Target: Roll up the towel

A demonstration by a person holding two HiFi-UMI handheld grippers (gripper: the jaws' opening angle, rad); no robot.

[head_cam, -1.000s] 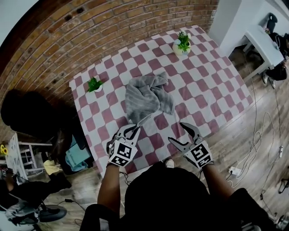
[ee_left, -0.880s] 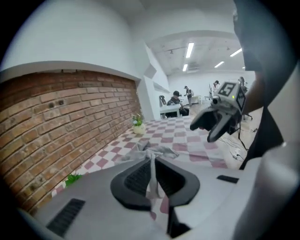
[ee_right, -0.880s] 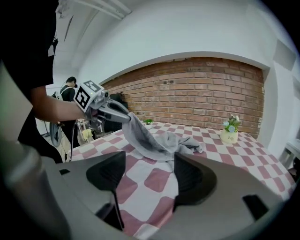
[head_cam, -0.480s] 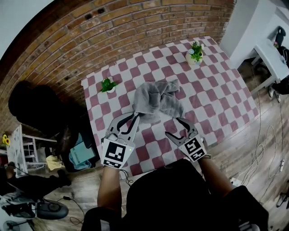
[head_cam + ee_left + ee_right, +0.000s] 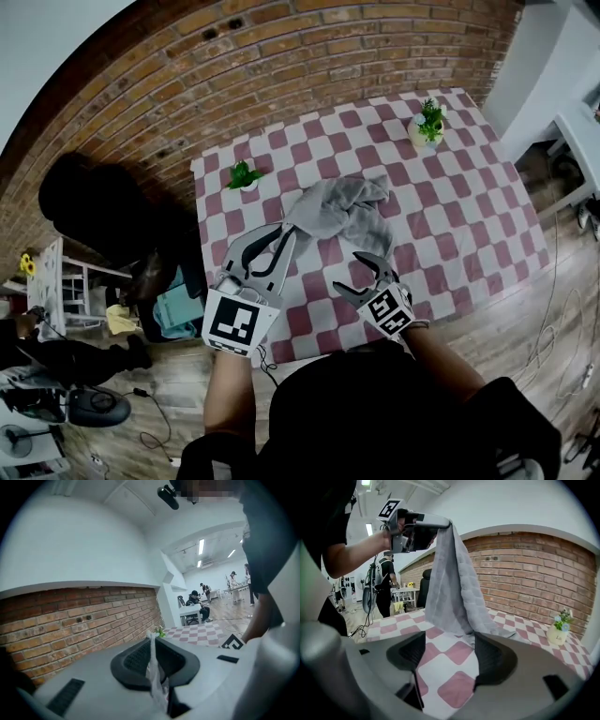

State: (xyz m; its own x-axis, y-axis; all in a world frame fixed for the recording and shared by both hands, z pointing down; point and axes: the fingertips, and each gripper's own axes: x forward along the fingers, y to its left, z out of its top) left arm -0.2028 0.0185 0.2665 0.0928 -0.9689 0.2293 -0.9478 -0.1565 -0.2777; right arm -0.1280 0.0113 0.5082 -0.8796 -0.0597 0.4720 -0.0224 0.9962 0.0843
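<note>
1. Head view. Pinches one corner of the grey towel (image 5: 342, 208) in the left claw (image 5: 278, 240), above the near-left part of the desk (image 5: 459, 220). Runs from that corner to a crumpled heap near the middle of the red-and-white checked top. Holds the right claw (image 5: 351, 273) just right of the left one, near the heap's front edge, jaws spread wide with nothing between them. Shows a green plant (image 5: 246, 175) at the far-left corner and a white-potted plant (image 5: 427, 124) at the far-right corner, both well apart from the towel. Backs onto a brick wall (image 5: 187, 84).

2. Left gripper view. Looks along closed jaws, clamped on a thin pale edge of towel (image 5: 153, 665) that stands up between them. Takes in the brick wall (image 5: 70, 616), a strip of checked desk (image 5: 201, 632) beyond the jaws, and people (image 5: 197, 604) far off in a bright room.

3. Right gripper view. Looks along wide-open jaws with only checked desk (image 5: 450, 667) in the gap. Catches the left claw (image 5: 440, 524) high at upper left, shut on the towel's top corner. Hangs the towel (image 5: 452, 583) from there as a long sheet down to the desk, its lower end passing just behind the right-hand jaw; cannot tell whether they touch. Shows the white-potted plant (image 5: 560, 627) at far right by the wall and a person (image 5: 384, 585) standing at the left.
</note>
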